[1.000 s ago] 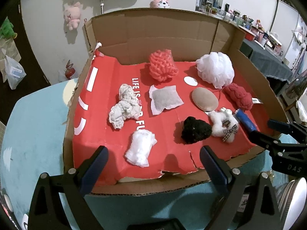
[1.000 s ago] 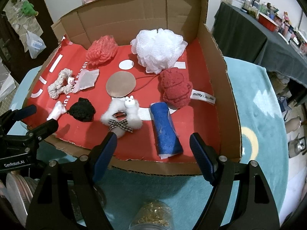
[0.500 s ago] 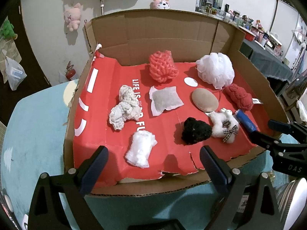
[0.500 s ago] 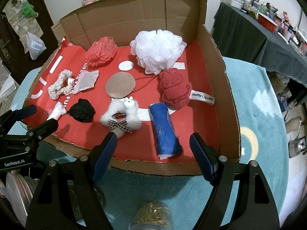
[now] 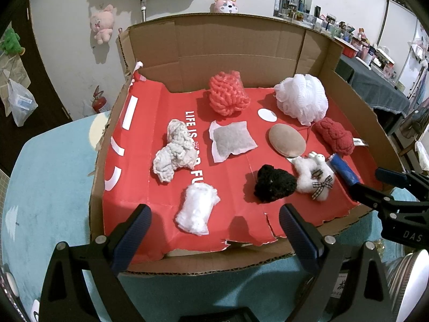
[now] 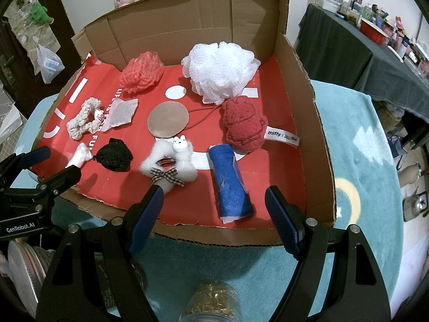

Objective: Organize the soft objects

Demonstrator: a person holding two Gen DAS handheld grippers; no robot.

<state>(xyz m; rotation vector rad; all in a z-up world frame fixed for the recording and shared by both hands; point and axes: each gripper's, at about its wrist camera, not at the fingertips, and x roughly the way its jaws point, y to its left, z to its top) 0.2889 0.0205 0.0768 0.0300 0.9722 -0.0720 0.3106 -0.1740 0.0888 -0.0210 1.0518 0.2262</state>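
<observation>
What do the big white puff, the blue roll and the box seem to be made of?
White puff: gathered nylon-like mesh, judging by its netted ruffles. Blue roll: fuzzy felt or fleece, seemingly in a clear wrap that glints. Box: brown corrugated cardboard, flutes showing along its cut front edge, with a glossy red printed floor.

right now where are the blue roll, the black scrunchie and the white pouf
blue roll (image 6: 231, 182), right wrist view, mid-length of the roll
black scrunchie (image 6: 115, 155), right wrist view, its centre
white pouf (image 6: 218, 68), right wrist view, middle of the mesh

The box (image 5: 230, 45) has tall walls at the back and right, so I can come in over the low front edge. My way past the blue roll (image 6: 232, 182) is free.
</observation>
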